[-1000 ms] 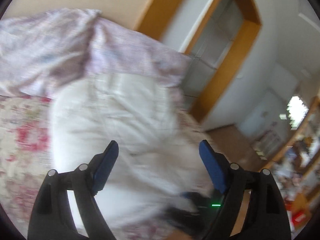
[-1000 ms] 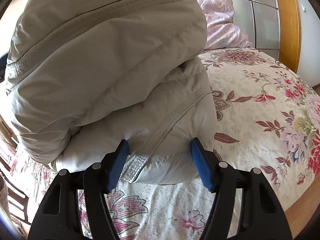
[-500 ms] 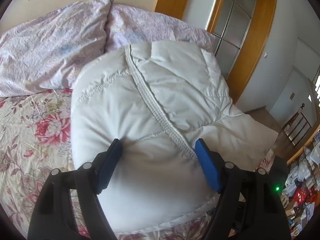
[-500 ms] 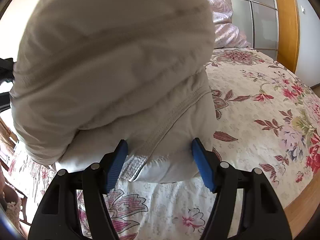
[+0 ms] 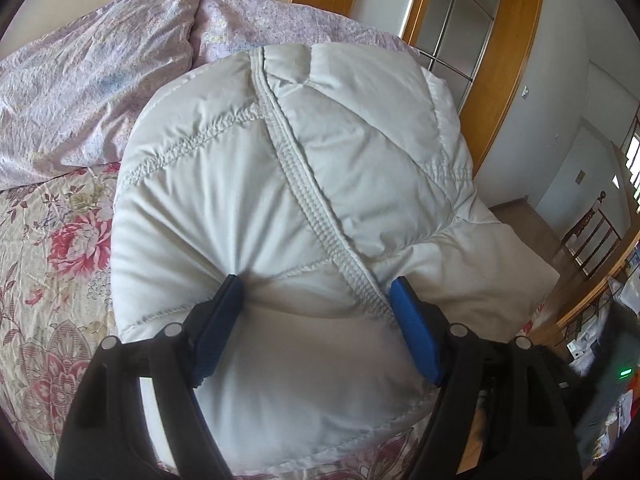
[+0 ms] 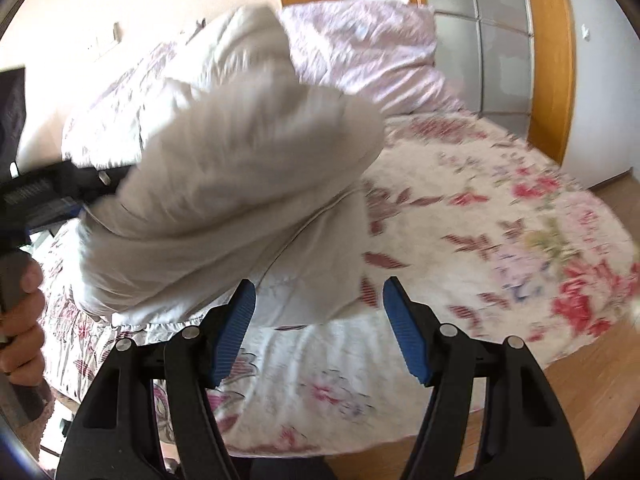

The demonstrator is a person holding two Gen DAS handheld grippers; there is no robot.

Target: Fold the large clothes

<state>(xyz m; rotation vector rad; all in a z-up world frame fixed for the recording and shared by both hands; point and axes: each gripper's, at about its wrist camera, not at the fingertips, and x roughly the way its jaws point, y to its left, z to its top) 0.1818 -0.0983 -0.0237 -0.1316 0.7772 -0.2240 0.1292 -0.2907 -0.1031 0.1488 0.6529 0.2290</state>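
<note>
The left tool [image 5: 316,292] pinches the white jacket [image 5: 304,184] on the floral bedspread [image 6: 500,248]; the right tool [image 6: 319,298] hangs spread.

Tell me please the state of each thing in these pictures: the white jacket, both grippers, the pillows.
white down jacket: folded into a puffy bundle, lying on the bed.
left gripper: jaws pressed into the jacket's near end.
right gripper: jaws open, holding nothing.
pillows: lying at the head of the bed.
</note>
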